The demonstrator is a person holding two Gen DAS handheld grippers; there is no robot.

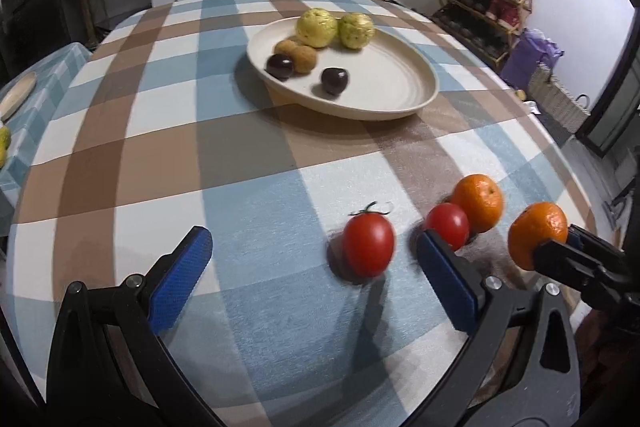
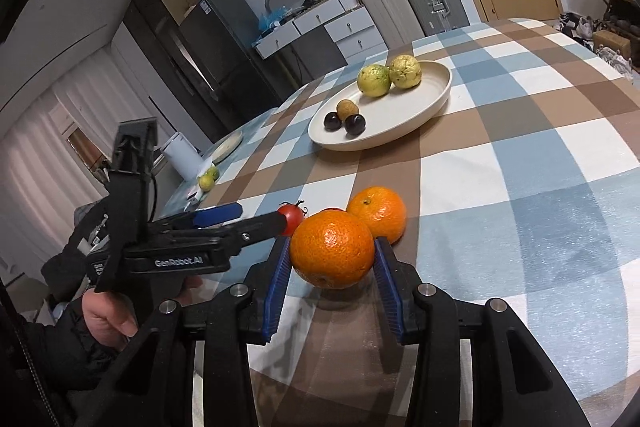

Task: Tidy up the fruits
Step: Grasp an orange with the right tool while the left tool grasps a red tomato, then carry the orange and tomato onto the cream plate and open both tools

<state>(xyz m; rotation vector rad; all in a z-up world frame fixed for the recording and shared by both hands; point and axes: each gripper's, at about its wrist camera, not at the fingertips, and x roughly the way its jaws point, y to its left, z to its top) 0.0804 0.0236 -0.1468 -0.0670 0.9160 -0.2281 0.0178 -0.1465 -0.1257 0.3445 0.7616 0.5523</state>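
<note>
Fruits lie scattered over my blue, brown and white checked tablecloth [image 1: 168,155], some loose and some already on the wide cream oval plate [image 1: 384,95] at the far side.

My right gripper [image 2: 332,259] points forward and somewhat down, and its blue ribbed pads [image 2: 280,279] clamp the round dimpled orange mandarin [image 2: 332,247] from both sides, narrowed to that fruit's width; in the left wrist view the mandarin appears lifted clear of the cloth. My left gripper [image 1: 316,251] tilts more steeply toward the table, its blue pads spread wide with nothing pinched. The smooth red tomato with a green stalk [image 1: 368,245] sits on the cloth between those pads, nearer the right-side one and untouched. My hand [image 2: 106,319], in a dark sleeve, wraps the left gripper's black handle.

A second red tomato [image 1: 448,225] rests just beyond the left gripper's right-side pad, touching a second orange mandarin [image 1: 478,203] behind it.

On the plate sit two bumpy yellow-green guavas [image 1: 316,27] side by side at the far rim, two rough tan round fruits [image 1: 304,59] touching each other, and two glossy dark purple round fruits [image 1: 334,80] nearer me.

White lettering on the left gripper's body reads "GenRobot.AI" [image 2: 182,261]. Other small labels there are too blurred to read.
</note>
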